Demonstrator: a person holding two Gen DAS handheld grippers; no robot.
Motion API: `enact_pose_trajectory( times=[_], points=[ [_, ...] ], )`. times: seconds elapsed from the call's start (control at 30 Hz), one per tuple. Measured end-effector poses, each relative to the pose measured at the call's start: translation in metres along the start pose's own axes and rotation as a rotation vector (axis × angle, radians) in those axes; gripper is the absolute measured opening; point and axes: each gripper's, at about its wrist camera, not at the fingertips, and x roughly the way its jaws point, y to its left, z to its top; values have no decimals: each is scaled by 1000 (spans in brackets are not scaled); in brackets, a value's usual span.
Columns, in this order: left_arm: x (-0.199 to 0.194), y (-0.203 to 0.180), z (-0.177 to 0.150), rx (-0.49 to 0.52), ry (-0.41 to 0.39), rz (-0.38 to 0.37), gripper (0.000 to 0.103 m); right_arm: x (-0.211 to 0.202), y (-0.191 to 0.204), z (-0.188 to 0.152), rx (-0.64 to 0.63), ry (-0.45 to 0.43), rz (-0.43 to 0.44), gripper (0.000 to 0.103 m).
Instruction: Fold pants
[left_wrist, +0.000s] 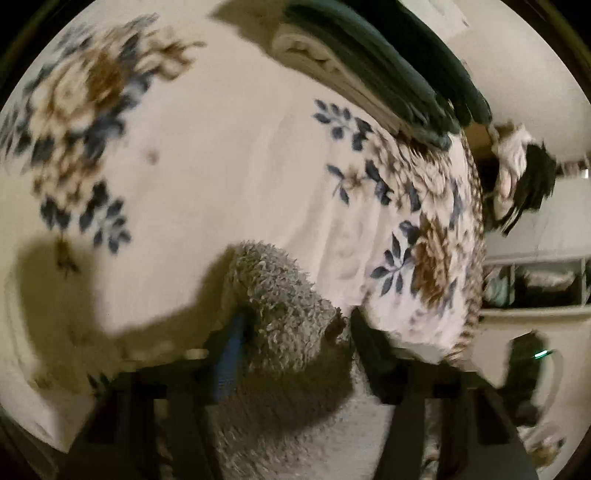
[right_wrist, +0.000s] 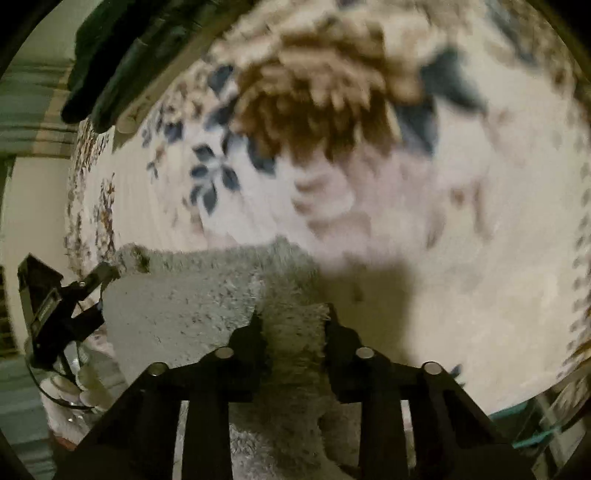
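Two grippers, left gripper (left_wrist: 295, 325) and right gripper (right_wrist: 293, 325), jaws each pinching one fuzzy grey pants (right_wrist: 207, 291) above one floral bedspread (left_wrist: 229, 155); one dark folded stack (left_wrist: 388, 70) behind.

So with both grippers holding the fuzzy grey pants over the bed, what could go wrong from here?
The left gripper seems to pinch only a tuft at the edge of the grey pants, so it may slip. The right gripper bunches thick pile, risking a crooked fold. The folded stack on the floral bedspread could be brushed.
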Motion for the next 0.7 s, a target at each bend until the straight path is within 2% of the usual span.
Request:
enact_pose_trajectory(
  times=[0.07, 0.13, 0.23, 0.27, 0.33, 0.37, 0.4, 0.43, 0.5, 0.57, 0.63, 0.7],
  points=[
    [0, -3, 2, 28, -12, 15, 28, -15, 7, 3, -23, -64, -25, 26],
    [1, 1, 6, 8, -16, 14, 27, -25, 10, 9, -29, -110, -37, 26],
    [8, 11, 13, -27, -10, 24, 27, -19, 2, 26, 9, -89, -40, 26],
    [8, 14, 14, -45, -6, 21, 27, -8, 0, 30, 4, -47, -39, 27],
    [1, 16, 14, -77, 5, 4, 27, 5, -3, 31, 12, 29, -24, 33],
    [-6, 15, 13, -88, 5, 12, 27, 4, -4, 28, 16, 38, -14, 41],
    [-15, 14, 11, -99, -1, 22, 27, -3, -5, 22, 18, 31, -6, 53],
    [-28, 12, 8, -101, -21, 15, 29, -13, -8, 15, 24, 14, -8, 59],
    [-58, -4, 2, -67, -85, 12, 34, -35, -17, -2, 58, -25, -20, 60],
    [-75, -24, -3, -16, -109, 9, 37, -56, -34, -32, 168, -36, -12, 61],
    [-74, -47, -4, 51, -76, 1, 64, -60, -49, -63, 282, -9, 43, 62],
    [-53, -76, -5, 147, -7, 2, 69, -45, -61, -97, 402, 70, 105, 62]
  ],
)
